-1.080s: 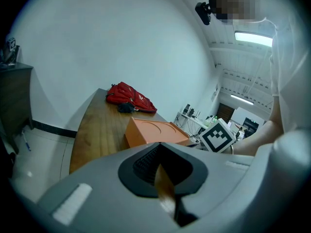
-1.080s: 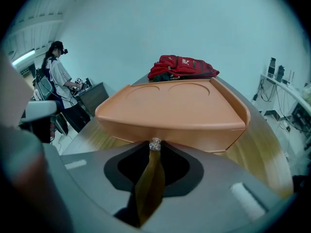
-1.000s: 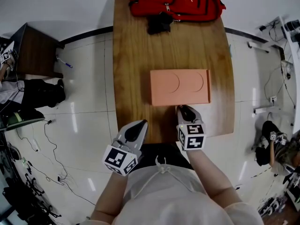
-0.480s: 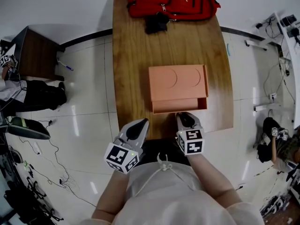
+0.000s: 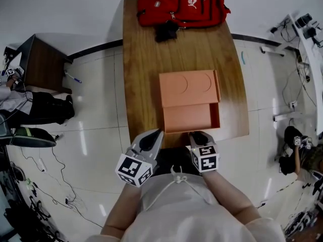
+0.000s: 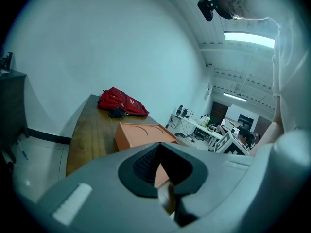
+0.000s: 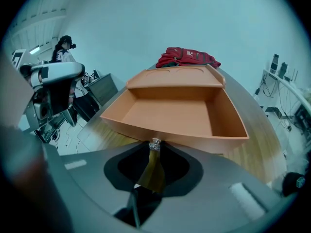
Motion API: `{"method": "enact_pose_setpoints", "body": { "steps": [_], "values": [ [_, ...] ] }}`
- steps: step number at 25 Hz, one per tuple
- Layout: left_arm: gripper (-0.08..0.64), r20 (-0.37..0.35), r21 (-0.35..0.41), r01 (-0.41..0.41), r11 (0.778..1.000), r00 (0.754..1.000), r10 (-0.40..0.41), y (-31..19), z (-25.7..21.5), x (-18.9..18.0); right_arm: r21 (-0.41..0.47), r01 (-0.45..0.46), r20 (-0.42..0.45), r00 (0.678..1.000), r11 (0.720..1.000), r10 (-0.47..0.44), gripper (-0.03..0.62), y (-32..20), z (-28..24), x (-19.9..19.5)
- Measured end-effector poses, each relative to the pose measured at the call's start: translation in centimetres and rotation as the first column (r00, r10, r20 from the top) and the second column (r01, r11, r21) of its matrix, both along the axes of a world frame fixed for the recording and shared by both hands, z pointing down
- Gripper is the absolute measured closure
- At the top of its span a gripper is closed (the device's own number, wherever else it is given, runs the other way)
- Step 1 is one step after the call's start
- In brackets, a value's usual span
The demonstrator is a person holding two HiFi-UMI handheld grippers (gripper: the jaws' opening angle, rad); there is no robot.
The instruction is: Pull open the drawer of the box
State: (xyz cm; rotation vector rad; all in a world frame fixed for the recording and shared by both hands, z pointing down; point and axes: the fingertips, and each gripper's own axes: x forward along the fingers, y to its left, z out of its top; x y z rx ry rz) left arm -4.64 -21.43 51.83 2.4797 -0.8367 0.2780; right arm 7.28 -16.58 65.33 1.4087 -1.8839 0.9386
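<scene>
Tightly on drawer pull [image 7: 155,143], right hand-held gripper [image 7: 154,150]

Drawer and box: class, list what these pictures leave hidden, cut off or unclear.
1. Head view: the right gripper covers the drawer front and the tab in its jaws.
2. Left gripper view: the left gripper's own body hides most of the drawer.
3. All views: the box top hides its interior.
4. Head view: the top edge cuts off the backpack.

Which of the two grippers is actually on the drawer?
The right gripper, shut on the pull tab of the open drawer; the left gripper hangs beside it, holding nothing.
</scene>
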Motion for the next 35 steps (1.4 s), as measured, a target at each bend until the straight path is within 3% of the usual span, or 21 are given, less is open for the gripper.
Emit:
{"method": "enact_pose_setpoints", "body": {
  "steps": [9, 17, 20, 23, 27, 31, 35],
  "values": [
    [0.555, 0.008, 0.013, -0.011, 1.000, 1.000, 0.010, 0.8, -0.2, -0.4, 0.004, 0.004, -0.015, 1.000, 1.000, -0.004, 0.518, 1.2, 0.0, 0.2],
    [0.555, -0.001, 0.023, -0.018, 1.000, 1.000, 0.018, 1.0, -0.5, -1.3, -0.034, -0.034, 0.057, 0.998, 0.999, 0.036, 0.509, 1.2, -0.8, 0.2],
    [0.555, -0.011, 0.041, -0.020, 0.999, 1.000, 0.021, 0.6, -1.2, -1.5, 0.000, -0.026, 0.077, 0.997, 1.000, 0.026, 0.513, 0.9, -3.3, 0.3],
    [0.555, -0.025, 0.072, -0.036, 0.997, 0.999, 0.038, 0.3, -2.4, -1.2, 0.109, -0.046, 0.082, 0.996, 0.993, 0.038, 0.572, -0.6, -7.3, 0.6],
    [0.555, -0.061, 0.114, -0.050, 0.992, 0.997, 0.057, -0.2, -4.8, -0.7, 0.287, -0.052, 0.066, 0.997, 0.956, 0.034, 0.586, -2.6, -12.8, 0.1],
    [0.555, -0.085, 0.178, -0.075, 0.981, 0.992, 0.092, 0.2, -7.5, 0.5, 0.482, -0.038, 0.063, 0.998, 0.875, 0.008, 0.586, -3.2, -18.0, -0.7],
    [0.555, -0.125, 0.204, -0.059, 0.977, 0.988, 0.086, 1.6, -9.5, 1.3, 0.568, 0.026, 0.037, 0.998, 0.823, -0.058, 0.586, -1.5, -20.2, -1.3]
  ]
}}
